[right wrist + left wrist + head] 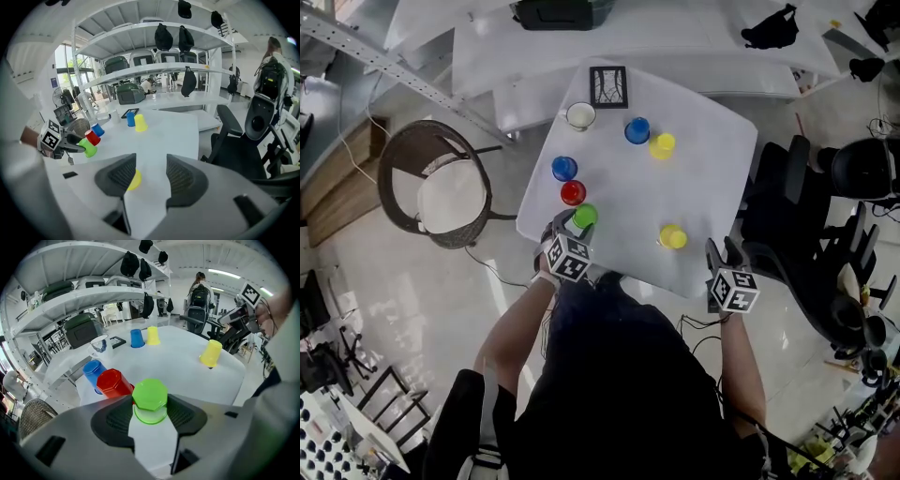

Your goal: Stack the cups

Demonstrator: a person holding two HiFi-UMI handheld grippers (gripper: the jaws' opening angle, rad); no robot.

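Table (178, 362), green cup (150, 397) upturned on it, left claw (150, 408) clamped round cup — right claw (151, 164) apart.

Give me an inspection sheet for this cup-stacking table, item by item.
Surface: white table, no spills seen.
Job's things: six upturned cups, none stacked. The green cup, red cup and near blue cup stand in a row by the left edge. The far blue cup is beside the far yellow cup. The near yellow cup stands alone.
Clutter: white cup and black frame at the far edge.
Grippers: left gripper has its pads against the green cup. The right gripper is open and empty, by the near right edge.
Cables: floor cable beside the wicker chair.
Surroundings: office chair, shelves.
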